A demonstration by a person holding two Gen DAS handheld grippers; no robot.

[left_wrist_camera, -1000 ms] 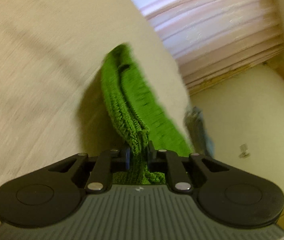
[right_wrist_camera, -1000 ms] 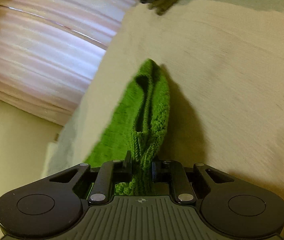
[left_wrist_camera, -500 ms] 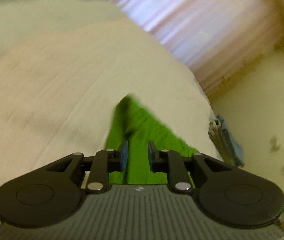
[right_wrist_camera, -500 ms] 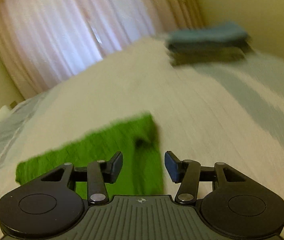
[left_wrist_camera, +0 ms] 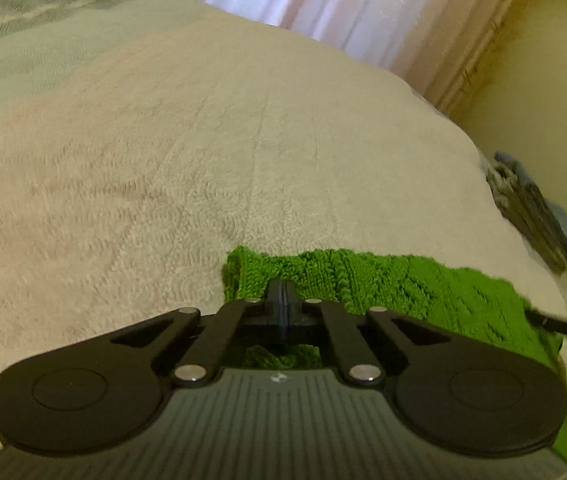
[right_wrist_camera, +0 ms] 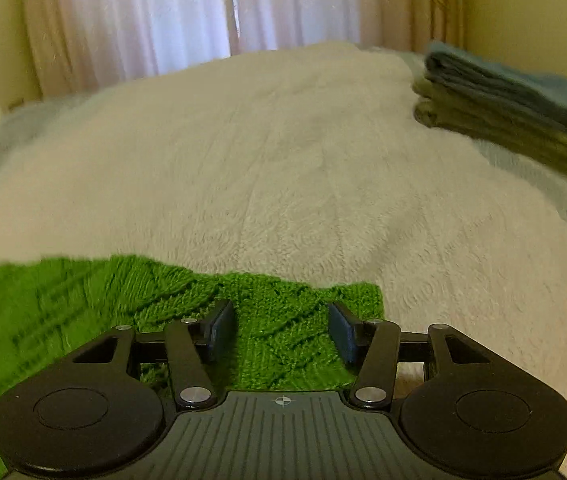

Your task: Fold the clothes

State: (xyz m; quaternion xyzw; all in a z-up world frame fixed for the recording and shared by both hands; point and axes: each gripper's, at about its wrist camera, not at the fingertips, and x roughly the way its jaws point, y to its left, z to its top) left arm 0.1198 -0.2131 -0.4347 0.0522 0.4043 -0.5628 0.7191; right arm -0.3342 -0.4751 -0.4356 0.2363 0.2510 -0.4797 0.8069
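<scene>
Since the green knit [right_wrist_camera: 283, 320] is soft, light and stretchy, corners are best pinched; left tool [left_wrist_camera: 282, 300] is seen closed, seemingly empty, right tool [right_wrist_camera: 282, 330] spread wide.

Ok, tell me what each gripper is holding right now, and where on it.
Nothing, as far as shows. The left gripper is shut with no cloth visibly between its fingers; the right gripper is open above the green knit, lying flat.

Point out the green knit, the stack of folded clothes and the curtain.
green knit [right_wrist_camera: 275, 344], right wrist view, cloth between the open fingers
stack of folded clothes [right_wrist_camera: 503, 116], right wrist view, side of the pile
curtain [right_wrist_camera: 163, 16], right wrist view, sheer middle panel
</scene>
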